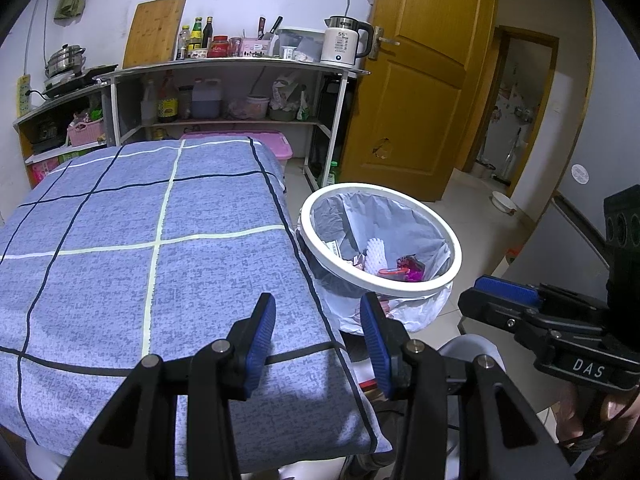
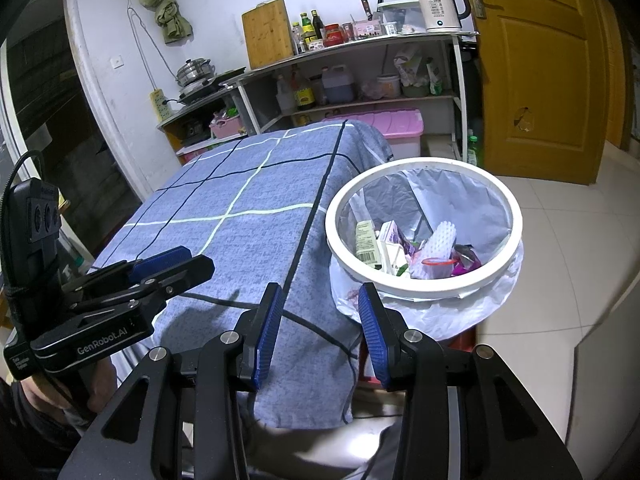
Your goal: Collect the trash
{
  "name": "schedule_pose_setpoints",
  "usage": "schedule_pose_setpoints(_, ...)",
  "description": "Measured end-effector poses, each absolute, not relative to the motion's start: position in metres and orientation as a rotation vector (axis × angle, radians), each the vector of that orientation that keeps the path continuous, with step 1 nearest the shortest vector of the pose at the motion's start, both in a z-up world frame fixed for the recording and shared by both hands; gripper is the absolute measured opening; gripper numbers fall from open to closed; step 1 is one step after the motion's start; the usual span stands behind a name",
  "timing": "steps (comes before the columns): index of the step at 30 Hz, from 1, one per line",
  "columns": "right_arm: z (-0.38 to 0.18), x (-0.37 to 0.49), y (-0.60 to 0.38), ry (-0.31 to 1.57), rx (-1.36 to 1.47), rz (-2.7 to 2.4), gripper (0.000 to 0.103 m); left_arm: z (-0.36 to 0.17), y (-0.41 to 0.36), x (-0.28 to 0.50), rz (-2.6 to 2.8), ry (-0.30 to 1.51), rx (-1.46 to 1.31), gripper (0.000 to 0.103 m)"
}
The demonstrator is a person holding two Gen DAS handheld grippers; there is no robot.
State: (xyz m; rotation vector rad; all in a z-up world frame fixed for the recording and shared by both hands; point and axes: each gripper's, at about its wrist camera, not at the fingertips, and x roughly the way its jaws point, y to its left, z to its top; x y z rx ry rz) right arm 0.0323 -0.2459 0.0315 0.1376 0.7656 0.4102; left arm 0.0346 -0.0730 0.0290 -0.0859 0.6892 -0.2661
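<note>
Hovering, both ribbed blue-padded fingers (image 1: 262,332) apart, empty; round white-rimmed bin (image 2: 424,284), crinkled liner, beside checked cloth (image 1: 160,240).

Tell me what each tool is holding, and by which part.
Nothing is held: the left tool and the right tool are both open and empty.

Home kitchen: kettle (image 1: 344,45), condiment shelves (image 1: 224,92).

left gripper (image 1: 318,336): black angular arms, blue ribbed pads, silver round screws; white "GenRobot.AI" lettering on its side, lower left of the right wrist view
right gripper (image 2: 320,322): same black build, blue pads, silver screws; white "DAS" lettering
cable (image 2: 10,184): black, looping at the left edge
</note>
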Motion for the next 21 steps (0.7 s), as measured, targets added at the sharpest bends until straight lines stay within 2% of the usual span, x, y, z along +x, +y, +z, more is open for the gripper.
schedule_pose_setpoints(21,0.0318,0.0321,-0.2452,0.766,0.137,0.410,0.041,0.0270,-0.0769,0.0335,-0.254,0.689,-0.076,0.046)
